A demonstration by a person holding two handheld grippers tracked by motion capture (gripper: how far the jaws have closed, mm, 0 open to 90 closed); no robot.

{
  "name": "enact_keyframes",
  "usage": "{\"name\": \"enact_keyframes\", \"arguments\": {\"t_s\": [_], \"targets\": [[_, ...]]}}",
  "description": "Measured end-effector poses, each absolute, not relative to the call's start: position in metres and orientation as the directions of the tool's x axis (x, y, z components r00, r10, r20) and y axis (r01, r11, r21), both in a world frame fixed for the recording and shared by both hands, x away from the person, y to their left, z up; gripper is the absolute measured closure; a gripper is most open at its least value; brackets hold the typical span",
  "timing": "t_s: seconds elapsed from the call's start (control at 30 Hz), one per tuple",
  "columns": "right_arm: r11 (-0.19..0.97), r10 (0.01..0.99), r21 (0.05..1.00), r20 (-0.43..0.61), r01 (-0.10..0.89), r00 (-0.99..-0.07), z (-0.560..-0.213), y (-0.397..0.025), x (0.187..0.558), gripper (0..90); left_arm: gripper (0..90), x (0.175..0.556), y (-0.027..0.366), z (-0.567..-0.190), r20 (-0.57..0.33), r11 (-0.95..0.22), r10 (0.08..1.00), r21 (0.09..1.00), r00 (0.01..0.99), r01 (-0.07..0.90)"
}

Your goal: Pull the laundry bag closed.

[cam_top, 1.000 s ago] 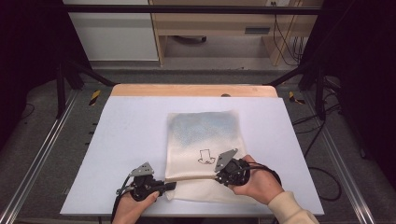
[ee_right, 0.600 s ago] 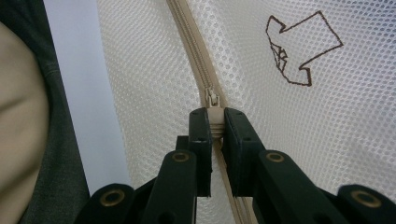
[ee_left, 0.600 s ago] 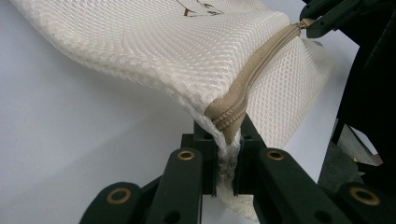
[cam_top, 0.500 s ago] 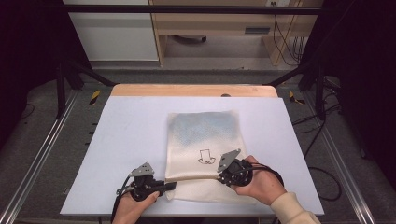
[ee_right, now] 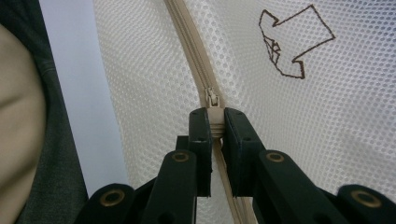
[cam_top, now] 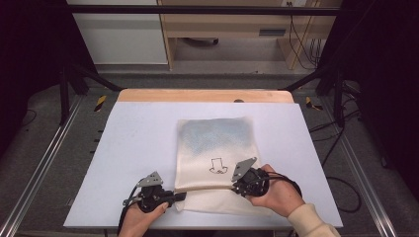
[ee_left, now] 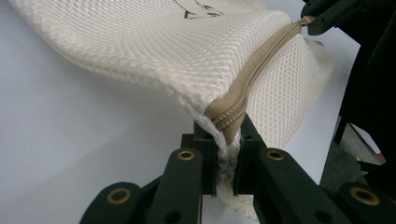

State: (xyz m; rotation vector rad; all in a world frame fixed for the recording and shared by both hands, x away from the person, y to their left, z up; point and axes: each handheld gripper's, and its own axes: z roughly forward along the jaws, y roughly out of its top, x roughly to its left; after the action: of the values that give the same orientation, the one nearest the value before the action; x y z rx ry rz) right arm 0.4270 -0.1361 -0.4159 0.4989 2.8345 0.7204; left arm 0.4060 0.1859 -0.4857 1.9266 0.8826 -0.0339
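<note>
Holding the mesh bag [cam_top: 217,148] at the table's [cam_top: 138,148] near edge: your left gripper [cam_top: 173,196] pinches its zipper-end corner, right gripper [cam_top: 235,186] clamps the zipper pull [ee_right: 213,112]. Soft, light, floppy mesh; keep it taut along the zipper [ee_left: 252,79].

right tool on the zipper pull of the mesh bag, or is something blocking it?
Likely yes: the right tool is shut on the zipper pull of the mesh bag. Nothing lies between them. The left tool clamps the bag's zipper end, apart from the pull.
</note>
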Motion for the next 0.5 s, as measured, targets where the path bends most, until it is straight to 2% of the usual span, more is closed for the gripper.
{"name": "enact_keyframes", "arguments": {"t_s": [0.5], "targets": [[0.82,0.377,0.493,-0.082,0.291,-0.923,-0.4161,-0.1465,0.4247,82.2,82.9,0.4057,0.1853,-0.4857,-0.376,-0.26,0.563,0.765,0.736,0.59]]}}
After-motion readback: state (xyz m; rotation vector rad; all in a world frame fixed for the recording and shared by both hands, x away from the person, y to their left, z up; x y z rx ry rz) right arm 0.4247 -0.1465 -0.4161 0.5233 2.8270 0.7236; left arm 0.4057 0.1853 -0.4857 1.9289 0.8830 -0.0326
